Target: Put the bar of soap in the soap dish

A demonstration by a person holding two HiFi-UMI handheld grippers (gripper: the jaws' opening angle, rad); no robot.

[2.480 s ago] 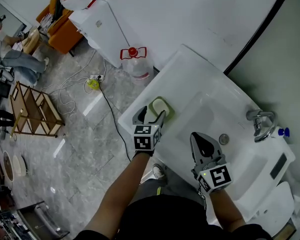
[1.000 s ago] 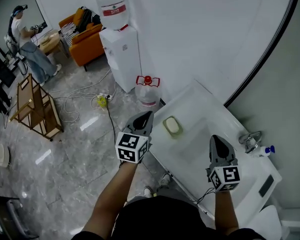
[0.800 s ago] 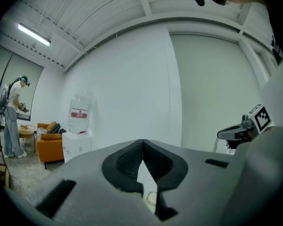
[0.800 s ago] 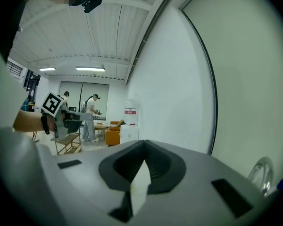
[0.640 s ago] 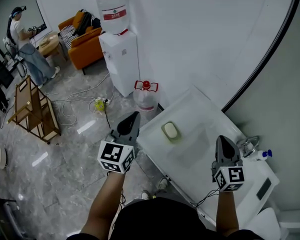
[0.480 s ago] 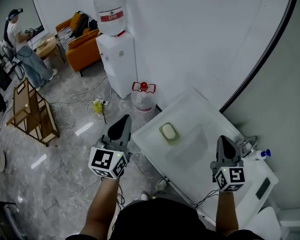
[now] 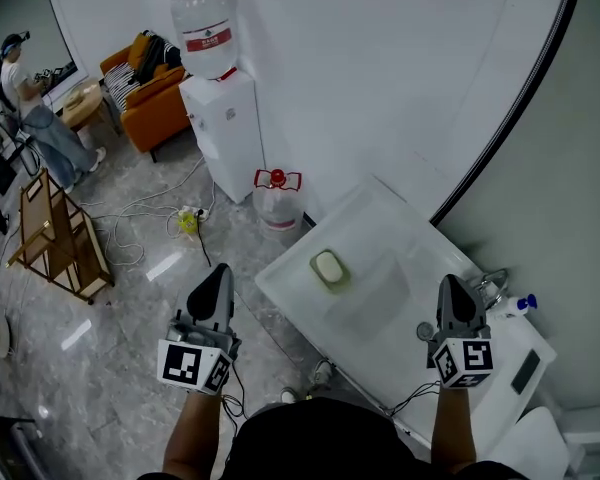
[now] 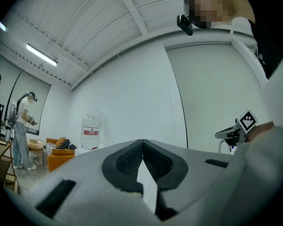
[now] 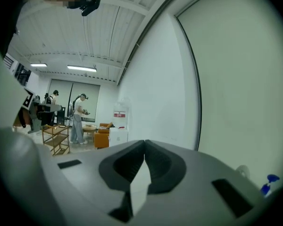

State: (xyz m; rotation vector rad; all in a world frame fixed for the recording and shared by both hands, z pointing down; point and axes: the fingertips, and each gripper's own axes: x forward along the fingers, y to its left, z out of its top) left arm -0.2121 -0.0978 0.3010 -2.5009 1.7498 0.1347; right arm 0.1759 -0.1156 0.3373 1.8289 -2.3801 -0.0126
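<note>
In the head view a pale bar of soap (image 7: 328, 266) lies in a green soap dish (image 7: 330, 280) on the left end of the white washbasin (image 7: 380, 298). My left gripper (image 7: 221, 273) is held over the floor, well to the left of the basin, shut and empty; its jaws (image 8: 142, 142) meet at the tips. My right gripper (image 7: 454, 288) hovers over the basin's right part near the tap (image 7: 492, 284), also shut with nothing between its jaws (image 9: 144, 144). Both grippers are far from the soap.
A water dispenser (image 7: 220, 128) with a bottle stands by the wall, a spare water jug (image 7: 276, 203) beside it. An orange sofa (image 7: 140, 88), a wooden rack (image 7: 55, 233) and cables lie on the floor. A person (image 7: 35, 118) stands at far left. A blue-capped bottle (image 7: 520, 305) is by the tap.
My left gripper has pulled away from the soap dish, back and to the left, off the basin. The right gripper drifted slightly right. The soap stays in the dish.
</note>
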